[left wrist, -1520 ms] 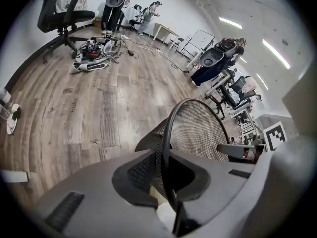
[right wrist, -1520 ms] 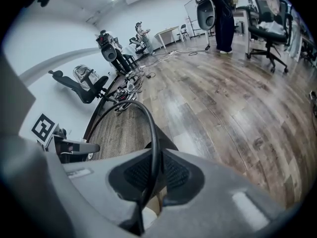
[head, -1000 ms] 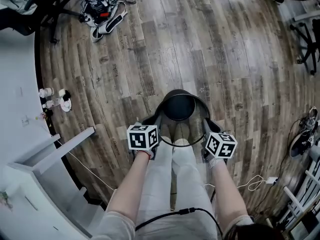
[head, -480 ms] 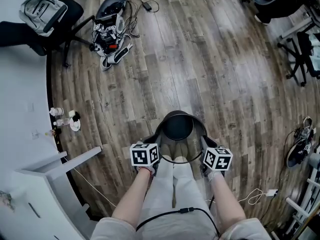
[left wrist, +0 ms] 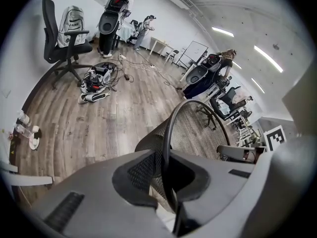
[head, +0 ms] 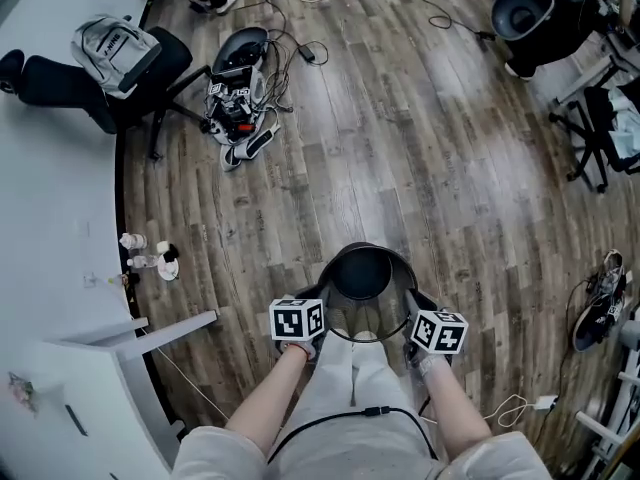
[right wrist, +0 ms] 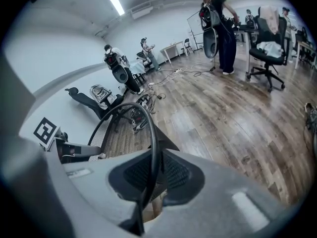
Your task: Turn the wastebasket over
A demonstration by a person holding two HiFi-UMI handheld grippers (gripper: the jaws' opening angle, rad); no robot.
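Observation:
The black mesh wastebasket (head: pixel 362 276) hangs off the floor in front of the person's legs, its open rim nearest me and its solid base farther away. My left gripper (head: pixel 318 310) is shut on the rim's left side and my right gripper (head: pixel 412 315) on its right side. In the left gripper view the wire rim runs between the jaws of the left gripper (left wrist: pixel 166 175), with the wastebasket's mesh wall (left wrist: pixel 200 133) beyond. In the right gripper view the right gripper (right wrist: pixel 150 175) pinches the rim the same way, and the wastebasket's mesh (right wrist: pixel 119 133) curves off to the left.
Wood floor all round. An office chair with a backpack (head: pixel 120 48) and a heap of cables and gear (head: pixel 238 108) lie at far left. Small bottles (head: pixel 148 258) stand by the white wall, a white desk (head: pixel 90 368) at near left, shoes (head: pixel 598 306) at right. A person (right wrist: pixel 220 24) stands far off.
Both grippers have risen with the wastebasket held between them. More of the room shows around it, and the grip on the rim is unchanged.

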